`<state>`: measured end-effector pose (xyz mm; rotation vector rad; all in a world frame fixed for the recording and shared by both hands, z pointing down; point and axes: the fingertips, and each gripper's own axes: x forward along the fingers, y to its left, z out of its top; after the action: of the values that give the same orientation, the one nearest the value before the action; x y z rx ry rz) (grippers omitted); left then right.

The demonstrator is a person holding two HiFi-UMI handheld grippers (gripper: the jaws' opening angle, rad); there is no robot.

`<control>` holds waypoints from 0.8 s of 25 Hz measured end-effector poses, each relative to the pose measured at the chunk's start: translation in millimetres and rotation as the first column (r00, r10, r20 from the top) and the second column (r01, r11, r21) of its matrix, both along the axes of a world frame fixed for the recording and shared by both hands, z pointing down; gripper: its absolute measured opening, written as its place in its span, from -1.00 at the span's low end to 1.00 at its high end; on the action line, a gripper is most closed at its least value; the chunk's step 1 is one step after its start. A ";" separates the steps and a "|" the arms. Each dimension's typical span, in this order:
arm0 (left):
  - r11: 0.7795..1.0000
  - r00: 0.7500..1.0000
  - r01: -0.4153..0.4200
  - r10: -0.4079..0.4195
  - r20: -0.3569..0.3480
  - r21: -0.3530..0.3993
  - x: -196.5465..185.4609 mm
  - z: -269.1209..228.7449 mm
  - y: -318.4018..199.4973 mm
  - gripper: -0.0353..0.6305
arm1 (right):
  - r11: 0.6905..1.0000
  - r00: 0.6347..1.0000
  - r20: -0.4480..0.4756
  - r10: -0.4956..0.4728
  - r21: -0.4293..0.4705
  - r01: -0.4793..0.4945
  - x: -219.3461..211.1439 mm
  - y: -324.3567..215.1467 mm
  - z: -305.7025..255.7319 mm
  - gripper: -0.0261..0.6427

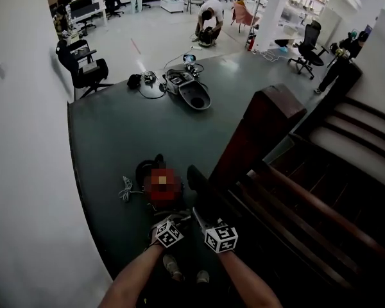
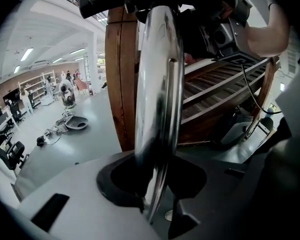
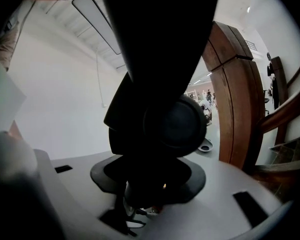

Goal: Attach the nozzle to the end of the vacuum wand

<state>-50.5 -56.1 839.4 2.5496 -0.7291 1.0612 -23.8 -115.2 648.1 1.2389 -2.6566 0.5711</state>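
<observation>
My left claw point(image 2: 157, 211) is clamped narrow on the chrome vacuum wand point(image 2: 157, 84), keeping it steady beside the wooden stair post point(image 2: 121, 84); my right claw point(image 3: 140, 209) grips the black nozzle point(image 3: 160, 119), presumably held near for lining up its socket

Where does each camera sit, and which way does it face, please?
Head view: on the person's head, looking steeply down at the grey floor; both forearms, left gripper and right gripper show.
Left gripper view: on that gripper, looking along the shiny chrome vacuum wand in its jaws; an arm shows upper right.
Right gripper view: on that gripper, facing the black plastic part it clamps.
All three share the brown wooden stair post.
</observation>
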 end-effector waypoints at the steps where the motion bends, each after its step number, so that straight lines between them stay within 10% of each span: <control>1: 1.000 1.000 -0.005 0.005 0.000 -0.004 -3.8 -0.5 -0.3 -0.53 | 1.000 1.000 -0.002 0.002 -0.006 -0.002 -3.9 -0.9 0.5 -0.40; 20: 0.999 1.000 0.031 -0.031 0.002 -0.045 -53.6 0.3 4.0 -0.53 | 0.999 0.999 0.001 -0.040 -0.026 0.040 -52.4 13.8 -9.5 -0.40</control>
<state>-104.1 -52.1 839.8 2.4921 -0.7339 1.0579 -76.3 -101.5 638.6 1.1766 -2.6588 0.5972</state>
